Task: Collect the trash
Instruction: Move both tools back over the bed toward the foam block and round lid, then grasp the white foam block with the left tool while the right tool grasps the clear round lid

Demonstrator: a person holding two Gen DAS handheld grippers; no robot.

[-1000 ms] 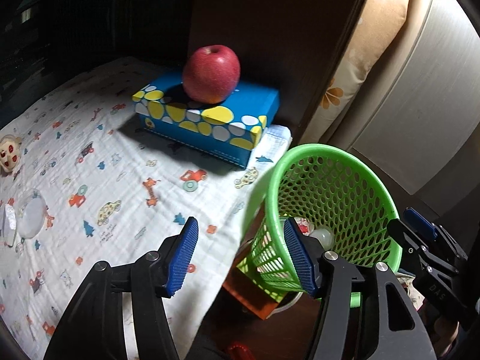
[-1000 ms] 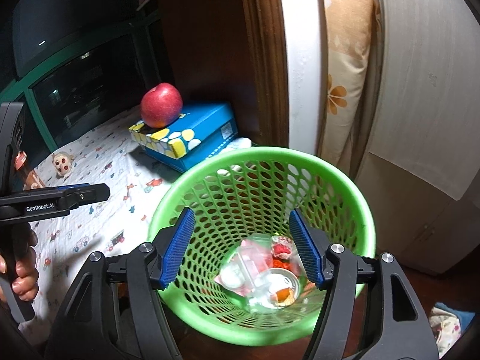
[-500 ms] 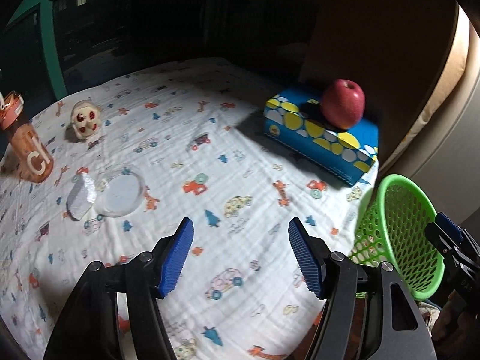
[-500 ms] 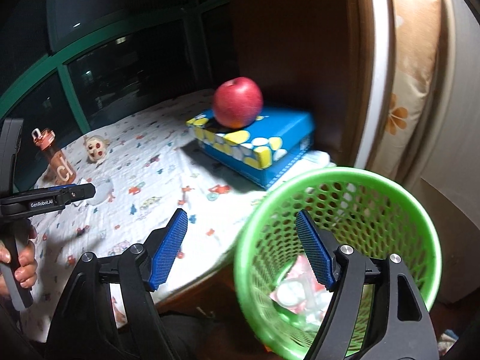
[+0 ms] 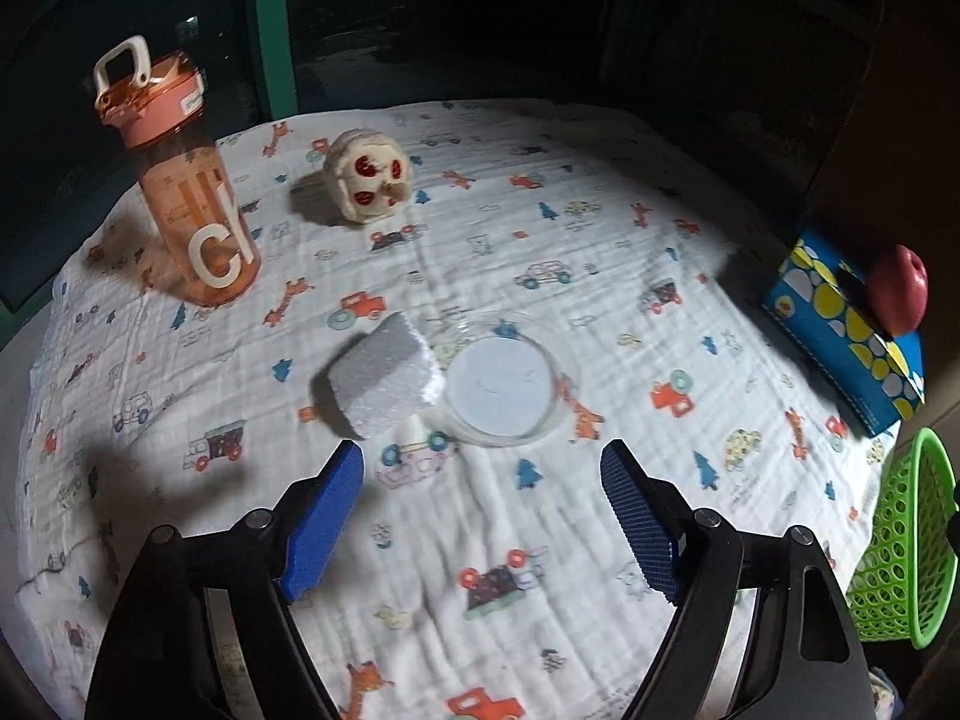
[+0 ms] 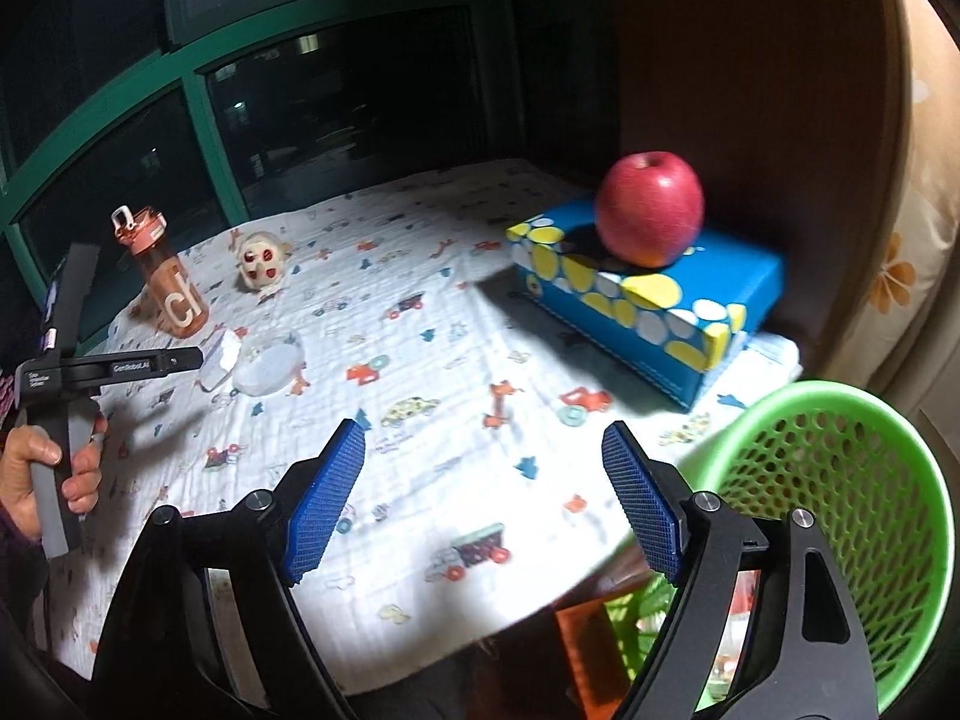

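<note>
The left gripper (image 5: 483, 507) hung over the cloth-covered counter (image 5: 600, 228), jaws just widened and released, nothing between them. Just beyond its tips lay the trash: a white foam block (image 5: 378, 381) touching the left edge of a clear round lid (image 5: 501, 390). Farther left stood an orange water bottle (image 5: 180, 180), upright, with a small skull-faced toy (image 5: 372, 174) near it to the right. Over on the right side, a red apple (image 6: 649, 207) sat on top of a blue spotted tissue box (image 6: 654, 306). The right gripper (image 6: 485, 489) also stood released and empty, jaws just spread, above the counter's near edge. The green mesh basket (image 6: 840, 480) waited low at the near right, beside the counter. A hand (image 6: 36, 474) gripped the left tool's handle.
</note>
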